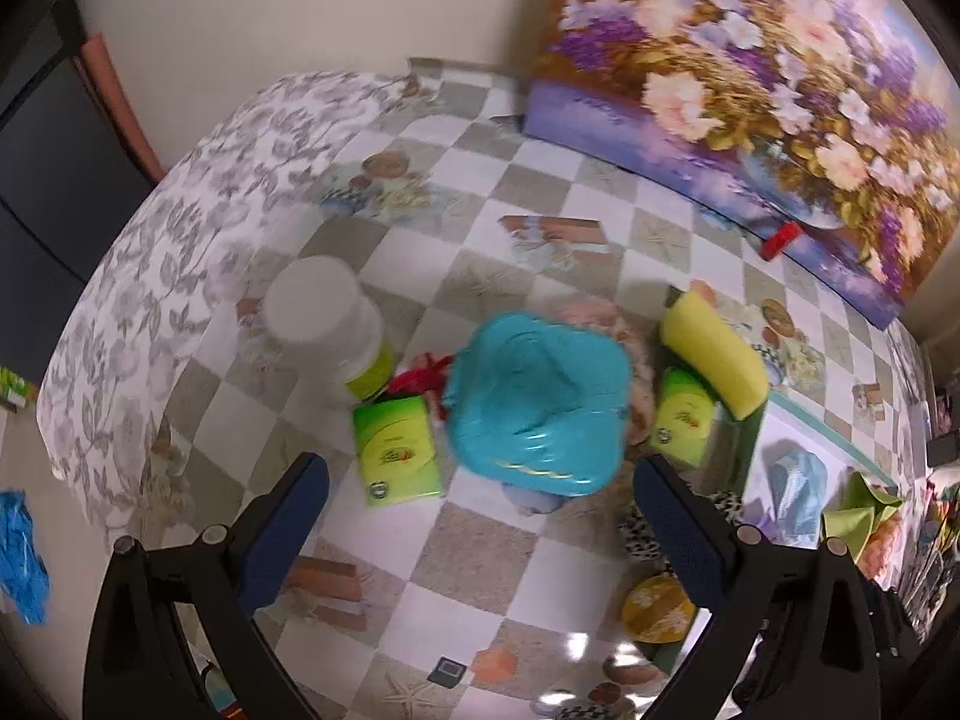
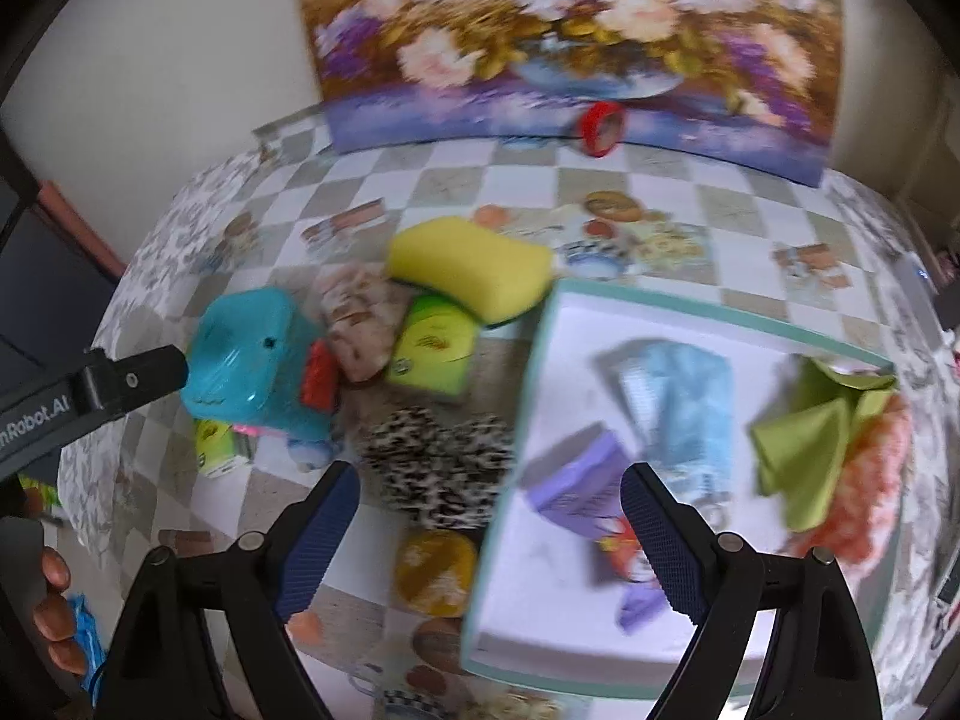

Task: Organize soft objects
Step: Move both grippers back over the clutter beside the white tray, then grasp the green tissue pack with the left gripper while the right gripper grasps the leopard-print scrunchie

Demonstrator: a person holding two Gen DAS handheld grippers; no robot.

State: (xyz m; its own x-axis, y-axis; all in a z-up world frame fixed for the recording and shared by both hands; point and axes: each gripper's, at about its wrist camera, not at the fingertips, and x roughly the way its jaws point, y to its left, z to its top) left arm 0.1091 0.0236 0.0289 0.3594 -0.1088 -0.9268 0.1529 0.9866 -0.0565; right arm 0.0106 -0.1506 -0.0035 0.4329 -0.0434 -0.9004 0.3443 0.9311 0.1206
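Hovering above the checkered counter (image 1: 528, 180), the left gripper (image 1: 480, 516) has its jaws spread wide with nothing between them, a turquoise plastic toy (image 1: 537, 405) lying just ahead of its blue pads. To the left of that toy lies a green tissue pack (image 1: 399, 450), with a white-lidded jar (image 1: 327, 324) standing beside it; to the right a yellow sponge (image 1: 714, 354) rests tilted across a second green pack (image 1: 687, 414). The right gripper (image 2: 486, 534) also has its jaws apart and empty, poised over the left rim of a white tray (image 2: 510, 438) that sits toward the right edge of the counter. Inside the tray are a pale blue cloth (image 2: 678, 402), a folded green cloth (image 2: 804, 450), a fluffy coral-pink item (image 2: 870, 480) and a lilac packet (image 2: 582, 486). Just left of the tray lie a leopard-print soft piece (image 2: 438, 468) and a yellow round item (image 2: 435, 564) (both blurred). A floral painting (image 2: 570, 30) leans at the far edge of the counter, with a red tape roll (image 2: 600, 126) touching its base.
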